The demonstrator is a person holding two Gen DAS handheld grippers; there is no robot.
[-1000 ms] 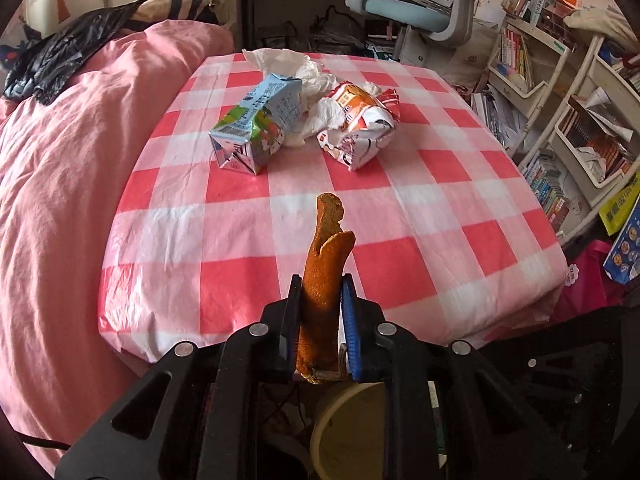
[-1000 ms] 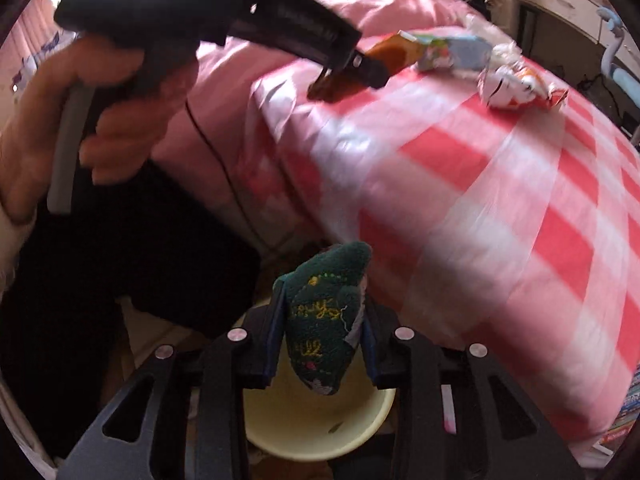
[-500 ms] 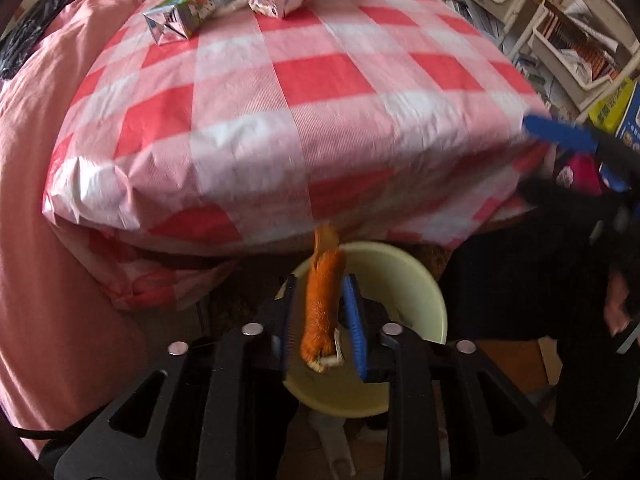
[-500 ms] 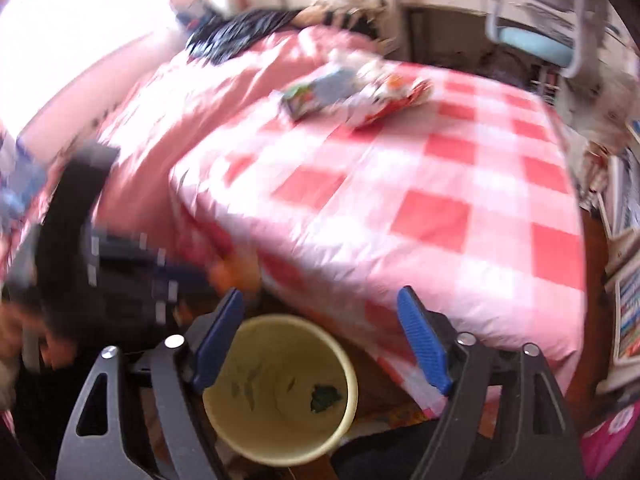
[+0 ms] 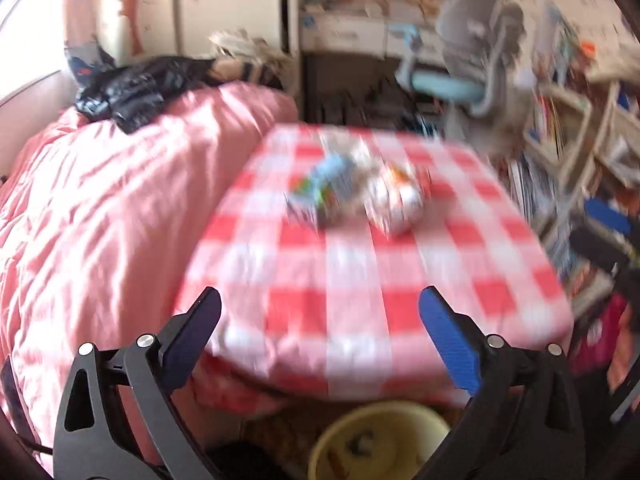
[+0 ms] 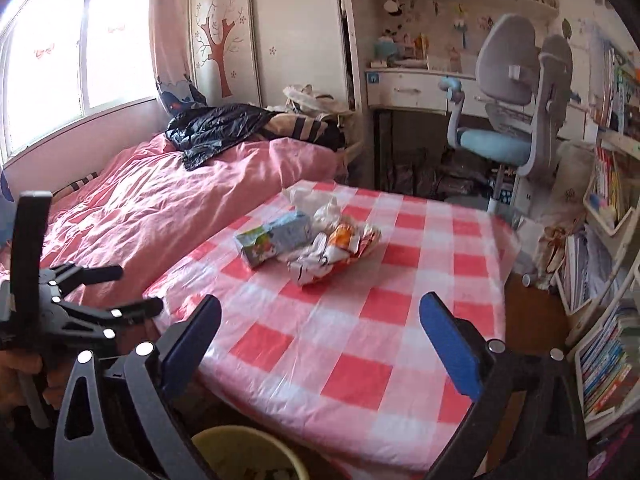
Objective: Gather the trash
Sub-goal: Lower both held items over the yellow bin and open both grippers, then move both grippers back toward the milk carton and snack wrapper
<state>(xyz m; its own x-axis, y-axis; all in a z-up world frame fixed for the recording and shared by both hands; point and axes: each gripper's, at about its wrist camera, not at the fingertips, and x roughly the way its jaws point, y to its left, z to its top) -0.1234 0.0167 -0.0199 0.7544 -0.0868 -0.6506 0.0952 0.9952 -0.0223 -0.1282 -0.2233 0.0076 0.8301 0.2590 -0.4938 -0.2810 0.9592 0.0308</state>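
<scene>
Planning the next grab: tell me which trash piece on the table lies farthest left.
The carton, a blue-green box on its side; the wrapper and tissue lie to its right.

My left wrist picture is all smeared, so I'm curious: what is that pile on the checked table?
Observer: The right wrist view is sharp: a blue drink carton lies beside a crumpled orange-and-white wrapper.
Operator: Anything behind them?
Observer: Crumpled white tissue, just behind both.
Operator: Is the other gripper holding something?
Observer: No, the right gripper is open and empty, with the yellow bin showing below it.
</scene>
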